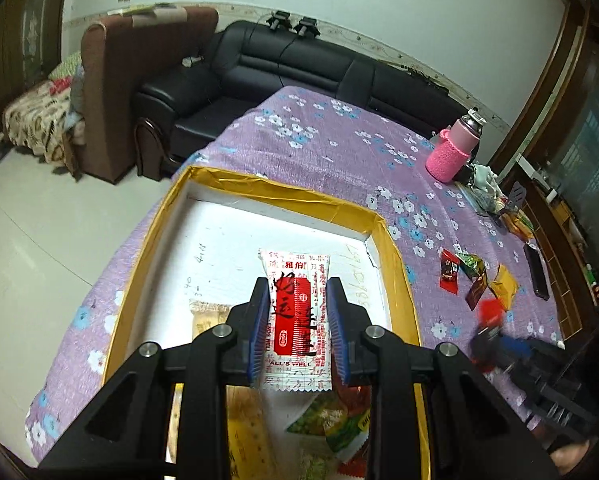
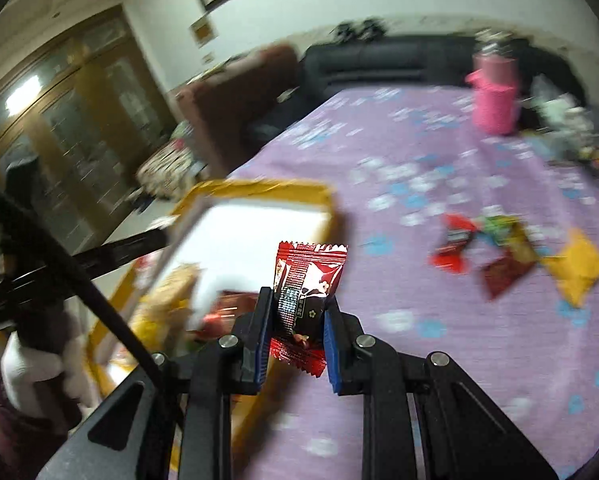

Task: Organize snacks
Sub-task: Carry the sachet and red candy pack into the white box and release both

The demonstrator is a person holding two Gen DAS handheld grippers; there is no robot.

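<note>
Left wrist view: left gripper (image 1: 298, 322) clamps the white-and-red packet (image 1: 297, 316) lengthwise, box (image 1: 395, 248) directly below, while right gripper (image 2: 297, 334) pinches a red candy (image 2: 305, 296), box to its left.

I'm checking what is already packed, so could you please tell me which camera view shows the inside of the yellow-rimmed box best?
The left wrist view: it looks sharply into the yellow-rimmed box, showing its white floor and packets. The right wrist view shows the box blurred, off to the left.
</note>
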